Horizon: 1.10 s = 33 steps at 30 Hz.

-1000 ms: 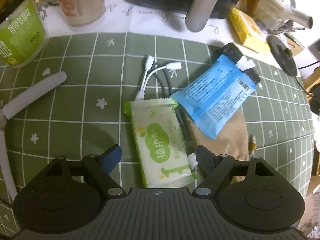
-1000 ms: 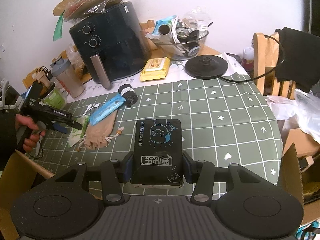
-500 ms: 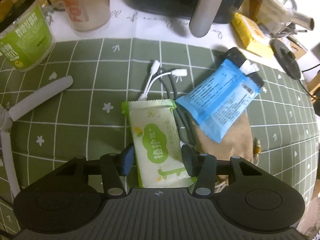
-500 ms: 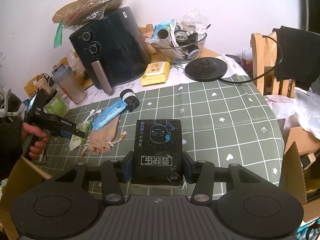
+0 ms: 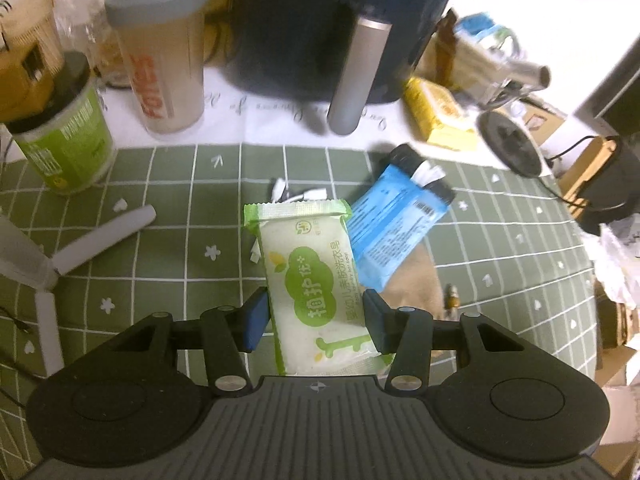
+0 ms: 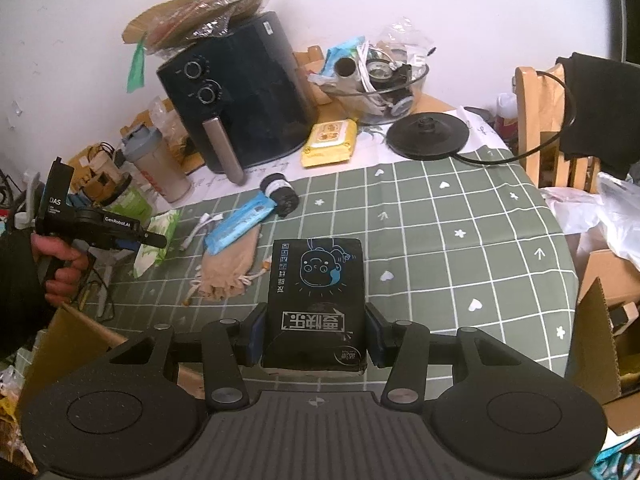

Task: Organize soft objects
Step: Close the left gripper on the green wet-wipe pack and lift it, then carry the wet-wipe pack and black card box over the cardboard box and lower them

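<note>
Left hand-held gripper now clamped across lower half of green-and-white laundry soap packet; a second ago wide apart either side of it, packet flat on worktop. Since then closed on wrapper and lifted: packet clear of green grid cloth, upper end tilted away, more of the far clutter in frame. Right hand-held gripper unchanged, half closed on black tissue pack, held above worktop. Just beyond the soap: blue sachet lying over tan drawstring pouch, white cable adapter partly hidden behind packet. Further out: green tub, shaker bottle, dark air fryer, yellow wipes pack. Reading: pick done for both soft items, both hands loaded; placing next, likely into cardboard box at near left edge. Sachet and pouch left to sort.
</note>
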Tool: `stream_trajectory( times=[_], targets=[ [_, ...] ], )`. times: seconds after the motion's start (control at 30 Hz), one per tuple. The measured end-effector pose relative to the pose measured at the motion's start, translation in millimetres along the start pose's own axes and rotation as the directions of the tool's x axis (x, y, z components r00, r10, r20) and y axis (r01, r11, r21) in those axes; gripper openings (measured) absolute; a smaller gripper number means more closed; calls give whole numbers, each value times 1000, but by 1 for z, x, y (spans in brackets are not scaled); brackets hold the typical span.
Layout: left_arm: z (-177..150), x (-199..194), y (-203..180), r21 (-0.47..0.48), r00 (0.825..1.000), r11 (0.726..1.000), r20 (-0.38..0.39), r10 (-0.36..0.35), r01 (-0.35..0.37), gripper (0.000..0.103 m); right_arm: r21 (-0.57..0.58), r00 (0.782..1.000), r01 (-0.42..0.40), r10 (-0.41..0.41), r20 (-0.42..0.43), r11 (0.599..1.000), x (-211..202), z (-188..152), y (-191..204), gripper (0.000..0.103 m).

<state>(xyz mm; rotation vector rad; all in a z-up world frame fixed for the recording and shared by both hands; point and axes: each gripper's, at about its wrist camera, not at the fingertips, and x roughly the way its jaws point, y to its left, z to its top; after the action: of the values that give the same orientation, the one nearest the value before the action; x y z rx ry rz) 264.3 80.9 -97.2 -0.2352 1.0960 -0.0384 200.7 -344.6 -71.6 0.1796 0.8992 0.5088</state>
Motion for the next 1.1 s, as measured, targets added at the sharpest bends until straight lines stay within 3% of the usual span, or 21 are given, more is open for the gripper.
stream_trajectory(
  times=[0.57,1.1],
  targets=[
    [-21,-104,-10,36,984,994,145,-107,103,49,-54,995,-90,92,36,994,-32,-1,38,51],
    [-93,-165,-31,97,972,977,121,-201,190,49,-105,986,-163,165,9,981,-45,-22,76,51]
  ],
)
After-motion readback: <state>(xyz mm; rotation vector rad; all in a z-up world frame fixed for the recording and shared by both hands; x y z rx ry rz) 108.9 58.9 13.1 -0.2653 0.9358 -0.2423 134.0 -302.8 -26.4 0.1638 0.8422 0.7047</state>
